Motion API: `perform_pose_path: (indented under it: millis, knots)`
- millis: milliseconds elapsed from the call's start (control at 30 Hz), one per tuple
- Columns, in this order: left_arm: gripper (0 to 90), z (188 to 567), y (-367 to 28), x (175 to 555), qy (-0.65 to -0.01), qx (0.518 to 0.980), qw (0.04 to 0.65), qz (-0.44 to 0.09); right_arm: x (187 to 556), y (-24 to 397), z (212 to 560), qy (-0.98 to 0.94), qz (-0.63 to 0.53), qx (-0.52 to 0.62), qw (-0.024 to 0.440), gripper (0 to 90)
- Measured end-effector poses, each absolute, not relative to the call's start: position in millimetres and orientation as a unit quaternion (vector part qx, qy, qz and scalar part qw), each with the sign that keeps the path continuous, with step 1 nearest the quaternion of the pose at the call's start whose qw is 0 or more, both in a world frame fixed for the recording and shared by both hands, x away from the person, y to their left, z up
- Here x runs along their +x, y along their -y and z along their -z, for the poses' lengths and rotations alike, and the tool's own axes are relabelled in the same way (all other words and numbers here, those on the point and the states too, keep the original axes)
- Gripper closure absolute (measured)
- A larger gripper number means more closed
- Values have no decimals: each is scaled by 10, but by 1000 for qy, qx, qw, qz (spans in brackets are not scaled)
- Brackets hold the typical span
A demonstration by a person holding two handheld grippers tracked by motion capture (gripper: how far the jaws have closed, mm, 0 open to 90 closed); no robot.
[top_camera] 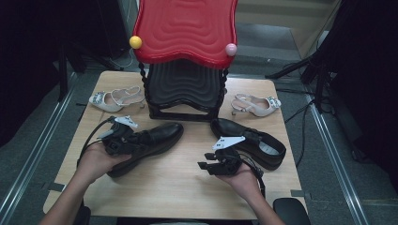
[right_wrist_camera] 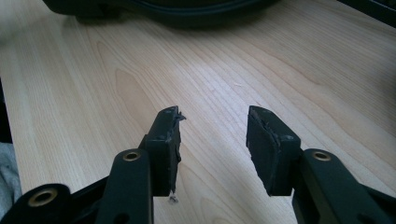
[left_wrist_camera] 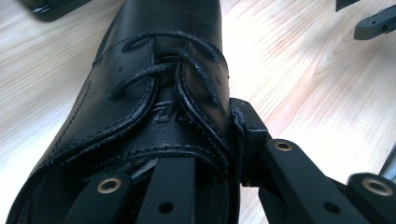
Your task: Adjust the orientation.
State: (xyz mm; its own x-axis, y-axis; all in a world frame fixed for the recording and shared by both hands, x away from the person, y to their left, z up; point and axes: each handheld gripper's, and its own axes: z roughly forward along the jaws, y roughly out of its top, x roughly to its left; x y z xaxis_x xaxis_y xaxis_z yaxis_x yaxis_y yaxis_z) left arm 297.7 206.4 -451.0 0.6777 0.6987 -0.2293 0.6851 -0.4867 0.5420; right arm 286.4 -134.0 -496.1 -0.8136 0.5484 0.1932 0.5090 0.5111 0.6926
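Black shoe (top_camera: 149, 140) sits gripped at its collar in my left tongs (top_camera: 123, 140), toe pointing toward the rack (top_camera: 185, 89), while my right tongs (top_camera: 209, 161) rest open above the tabletop (top_camera: 178, 183).

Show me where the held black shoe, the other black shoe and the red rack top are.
held black shoe (top_camera: 162, 135), high view, toe part
other black shoe (top_camera: 234, 128), high view, toe
red rack top (top_camera: 187, 26), high view, upper surface

Left gripper (top_camera: 126, 140) clamped (one jaw inside), right gripper (right_wrist_camera: 212, 140) parted, empty, low over tabletop
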Motion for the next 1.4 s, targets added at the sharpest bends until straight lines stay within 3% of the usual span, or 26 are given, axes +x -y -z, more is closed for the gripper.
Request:
perform_pose_path:
  millis: [500,733,800,967,1400]
  knots:
    - [791,4610,-1507,2987,-386,866,317,9,2887,1365,4964,-865,-394,311,25,555]
    - [769,4698,-1458,2958,-385,862,330,16,2897,1350,4985,-863,-394,314,22,561]
    - [740,4696,-1475,2950,-386,859,336,19,2896,1343,4991,-863,-395,314,23,567]
    - [565,4628,-1535,2921,-378,865,328,20,2864,1311,4985,-861,-403,310,31,570]
    - [585,4142,-2076,2837,-385,847,367,-4,2835,1260,4822,-846,-413,335,27,618]
